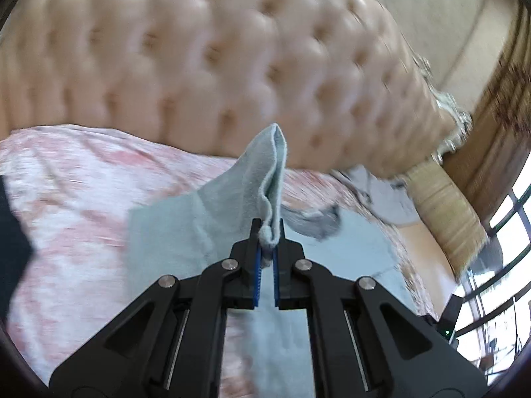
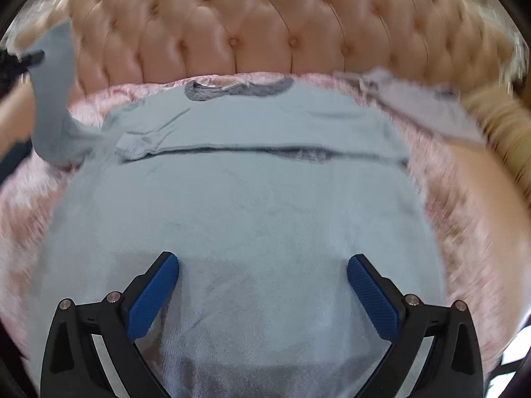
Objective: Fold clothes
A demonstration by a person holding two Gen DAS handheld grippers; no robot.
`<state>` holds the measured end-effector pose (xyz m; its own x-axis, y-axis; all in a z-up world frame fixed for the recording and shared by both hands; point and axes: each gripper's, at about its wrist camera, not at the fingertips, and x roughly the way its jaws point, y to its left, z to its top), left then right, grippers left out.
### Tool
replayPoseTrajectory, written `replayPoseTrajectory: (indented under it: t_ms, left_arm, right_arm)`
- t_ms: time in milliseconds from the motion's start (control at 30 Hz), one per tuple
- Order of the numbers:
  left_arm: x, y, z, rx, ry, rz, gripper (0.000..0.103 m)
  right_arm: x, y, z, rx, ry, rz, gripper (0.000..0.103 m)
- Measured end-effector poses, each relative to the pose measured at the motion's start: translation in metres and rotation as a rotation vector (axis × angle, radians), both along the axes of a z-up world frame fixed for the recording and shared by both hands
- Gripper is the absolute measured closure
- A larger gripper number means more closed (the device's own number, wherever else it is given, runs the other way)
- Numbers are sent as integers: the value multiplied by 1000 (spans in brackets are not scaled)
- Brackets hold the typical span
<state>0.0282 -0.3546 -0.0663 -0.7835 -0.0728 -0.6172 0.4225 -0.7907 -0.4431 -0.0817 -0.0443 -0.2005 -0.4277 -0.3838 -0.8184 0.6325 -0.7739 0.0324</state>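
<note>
Left gripper (image 1: 268, 232) is clamped tight on the sweater's sleeve (image 1: 265, 179), lifted off to the sweater's left. Right gripper (image 2: 263, 267) hangs over the sweater's (image 2: 252, 199) lower body, jaws spread wide, gripping nothing.

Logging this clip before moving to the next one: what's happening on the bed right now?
A person is folding a light blue sweater spread on a pink bedspread in front of a tufted headboard. The left tongs are shut on the end of the sweater's sleeve and hold it lifted off the bed. The right tongs are open over the sweater's lower body, gripping nothing. One sleeve already lies folded across the chest. Another pale garment lies at the right, near the headboard.
</note>
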Motion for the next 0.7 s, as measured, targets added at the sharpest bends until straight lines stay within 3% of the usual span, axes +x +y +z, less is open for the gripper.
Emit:
replayPoseTrajectory:
  t_ms: [233, 433, 467, 500, 567, 700]
  left_arm:
    - [-70, 70, -45, -7, -123, -121, 97]
    - [-91, 102, -87, 18, -235, -192, 95]
    - [-92, 106, -91, 24, -235, -223, 83]
    - [-93, 110, -95, 32, -229, -259, 48]
    - [-92, 117, -96, 43, -199, -327, 1]
    - [-76, 120, -88, 29, -131, -354, 0]
  right_arm:
    - [2, 28, 21, -167, -23, -26, 0]
    - [-32, 59, 23, -449, -217, -151, 0]
    - [-39, 62, 23, -507, -259, -171, 0]
    - [-48, 63, 22, -575, -308, -183, 0]
    - [-63, 59, 23, -670, -381, -199, 0]
    - [-90, 21, 31, -716, -463, -148, 0]
